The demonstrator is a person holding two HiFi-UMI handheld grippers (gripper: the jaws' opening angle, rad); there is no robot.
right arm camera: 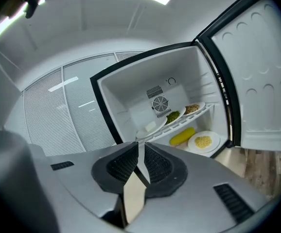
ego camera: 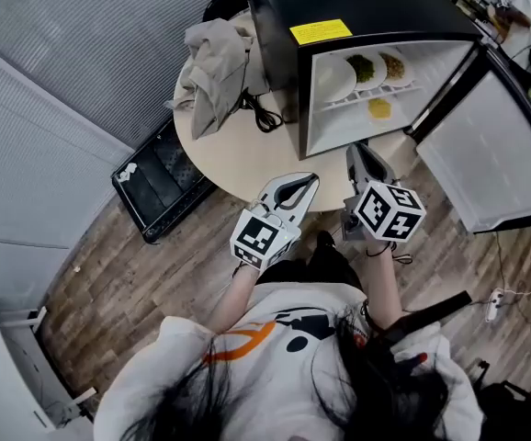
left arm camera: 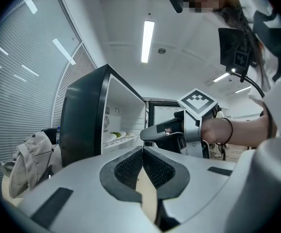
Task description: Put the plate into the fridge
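Left tongs [left arm camera: 143,150] first: pads pressed together at the tips, nothing between them. Right tongs [right arm camera: 140,147] are drawn in almost as tight, only a thin slit between the pads, and that slit is empty too. From the head view both tongs hang side by side over the table [ego camera: 233,159] edge, pointing at the open fridge [ego camera: 357,7], neither touching it.

Inside, the right gripper view does the work. Three plates sit in a row on the wire shelf [right arm camera: 189,122]: the nearest plate [right arm camera: 150,126] is white with something pale on it I can't identify, then a plate of greens [right arm camera: 173,116], then a plate of brownish grains [right arm camera: 192,108]. Below the shelf lie a yellow cob [right arm camera: 182,136] and a plate of yellow grains [right arm camera: 203,141]. Which one is the task's plate I can't say, but every plate in sight is inside the fridge.

The head view shows only a yellow patch of the lower level. The left gripper view catches the fridge side-on, its dark wall hiding all but the plate rims. The door [ego camera: 486,154] stands wide and is cut off at the frame edge. A crumpled cloth [ego camera: 212,62] lies on the table beside the fridge.
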